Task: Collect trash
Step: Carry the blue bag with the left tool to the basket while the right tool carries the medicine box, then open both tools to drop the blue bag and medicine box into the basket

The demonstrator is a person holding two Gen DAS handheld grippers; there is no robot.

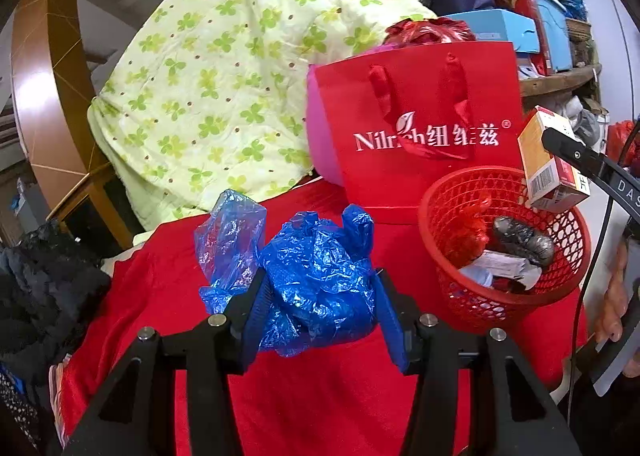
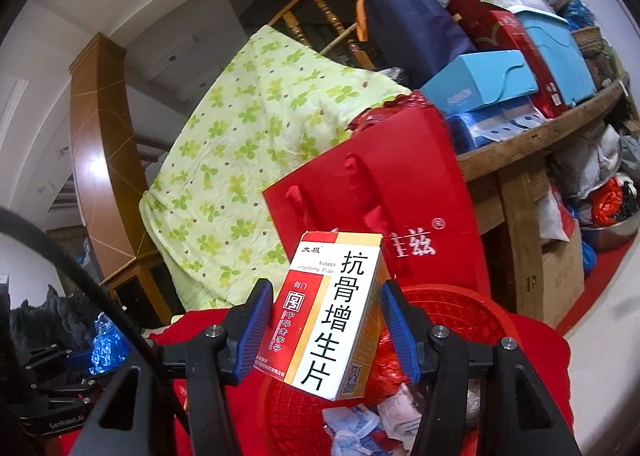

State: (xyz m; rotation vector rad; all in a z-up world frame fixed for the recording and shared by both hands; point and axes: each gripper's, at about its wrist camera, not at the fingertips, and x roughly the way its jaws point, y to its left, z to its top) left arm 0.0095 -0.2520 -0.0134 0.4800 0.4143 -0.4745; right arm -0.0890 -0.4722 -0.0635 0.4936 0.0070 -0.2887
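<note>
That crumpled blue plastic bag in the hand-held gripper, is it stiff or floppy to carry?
Probably floppy: the blue plastic bag bulges and droops around the left hand-held gripper. Likely very light, being thin, wrinkled film. Its glossy surface may be slippery, so loose ends could slide out.

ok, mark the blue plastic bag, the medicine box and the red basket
blue plastic bag (image 1: 320,280), left wrist view, crumpled middle
medicine box (image 2: 340,316), right wrist view, printed front face
red basket (image 1: 448,223), left wrist view, near mesh wall

Our left gripper (image 1: 320,296) clamps a crumpled blue plastic bag (image 1: 316,280) above the red cloth (image 1: 320,396). Our right gripper (image 1: 560,159) holds a box (image 1: 540,151) over the red basket (image 1: 500,296).
</note>
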